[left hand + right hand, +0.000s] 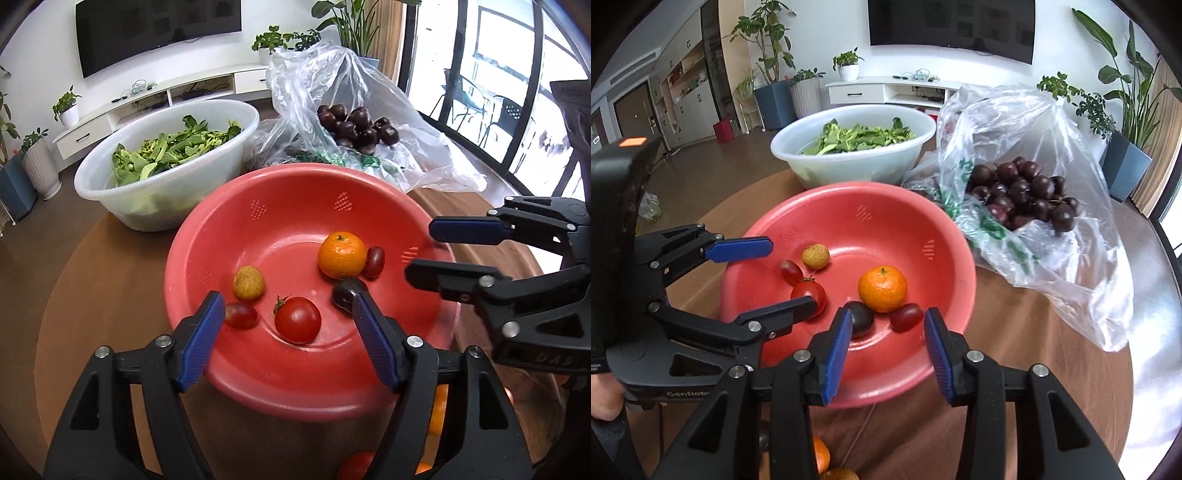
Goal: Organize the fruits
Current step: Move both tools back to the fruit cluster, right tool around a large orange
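Both released over bowl (207, 236): left claw (288, 302) above tomato (297, 319); right claw (886, 321) above grape (905, 316), plum (860, 317) possibly touching its left pad.

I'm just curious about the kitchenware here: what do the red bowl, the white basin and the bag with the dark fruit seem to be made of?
Red bowl: probably moulded plastic, slightly glossy, with small drain slots in its wall.
White basin: likely plastic, matt and faintly translucent.
Bag: thin clear plastic film, crinkled and shiny, with green print.
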`<state>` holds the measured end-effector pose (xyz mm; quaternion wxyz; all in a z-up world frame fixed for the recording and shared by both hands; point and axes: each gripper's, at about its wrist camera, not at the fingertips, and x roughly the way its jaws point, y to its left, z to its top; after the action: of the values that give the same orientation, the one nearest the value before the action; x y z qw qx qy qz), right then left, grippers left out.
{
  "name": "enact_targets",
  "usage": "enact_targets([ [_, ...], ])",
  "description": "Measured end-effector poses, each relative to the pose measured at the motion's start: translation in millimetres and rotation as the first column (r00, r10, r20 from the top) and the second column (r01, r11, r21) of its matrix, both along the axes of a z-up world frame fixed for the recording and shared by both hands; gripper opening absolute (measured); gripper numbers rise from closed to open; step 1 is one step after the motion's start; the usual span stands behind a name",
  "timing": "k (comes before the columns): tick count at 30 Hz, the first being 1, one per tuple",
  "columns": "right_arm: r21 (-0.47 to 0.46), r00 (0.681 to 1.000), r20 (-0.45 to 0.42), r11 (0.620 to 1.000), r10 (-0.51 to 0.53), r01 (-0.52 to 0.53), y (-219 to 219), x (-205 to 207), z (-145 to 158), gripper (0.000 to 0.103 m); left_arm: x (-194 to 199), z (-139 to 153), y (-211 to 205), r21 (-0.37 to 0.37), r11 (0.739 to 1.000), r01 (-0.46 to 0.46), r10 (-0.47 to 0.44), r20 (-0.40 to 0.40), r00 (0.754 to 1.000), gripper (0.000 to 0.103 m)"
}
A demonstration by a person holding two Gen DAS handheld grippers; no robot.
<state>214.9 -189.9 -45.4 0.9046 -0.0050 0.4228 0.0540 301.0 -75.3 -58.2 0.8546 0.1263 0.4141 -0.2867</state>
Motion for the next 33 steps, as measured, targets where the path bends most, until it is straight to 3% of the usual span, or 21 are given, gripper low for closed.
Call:
enact_targets([
  [3,0.016,1.0,0.025,1.0,-0.002,0.002,-0.8,-13.0,8.9,0.045,-10.2,10.1,6.5,-0.025,1.0,-0.009,0.009,0.015,1.0,0.077],
  [5,0.031,0.999,0.045,1.0,-0.002,0.001,-1.1,-24.6,15.7,0.048,-20.6,20.2,13.7,-0.055,0.998,-0.018,0.02,0.031,0.999,0.088],
  [11,0.109,0.997,0.082,0.994,0.015,-0.024,-0.6,-78.5,24.9,0.064,-65.2,36.7,32.9,-0.099,0.995,-0.028,0.034,0.059,0.998,0.102],
  [18,0.198,0.998,0.046,0.98,-0.044,0.034,4.4,-142.3,6.9,0.074,-136.0,25.4,58.2,-0.093,0.99,-0.106,0.114,0.075,0.991,0.103],
  [23,0.247,0.994,-0.023,0.963,-0.103,0.105,15.3,-170.0,-21.9,0.075,-181.6,5.1,75.3,-0.072,0.989,-0.131,0.136,0.068,0.988,0.103],
  [27,0.272,0.99,-0.087,0.954,-0.108,0.128,28.1,-167.4,-38.7,0.07,-205.1,-0.8,81.0,-0.077,0.988,-0.13,0.135,0.068,0.988,0.103],
  [33,0.264,0.985,-0.113,0.952,-0.127,0.153,44.5,-153.9,-46.0,0.062,-220.6,-0.9,82.2,-0.084,0.989,-0.125,0.131,0.071,0.989,0.103],
])
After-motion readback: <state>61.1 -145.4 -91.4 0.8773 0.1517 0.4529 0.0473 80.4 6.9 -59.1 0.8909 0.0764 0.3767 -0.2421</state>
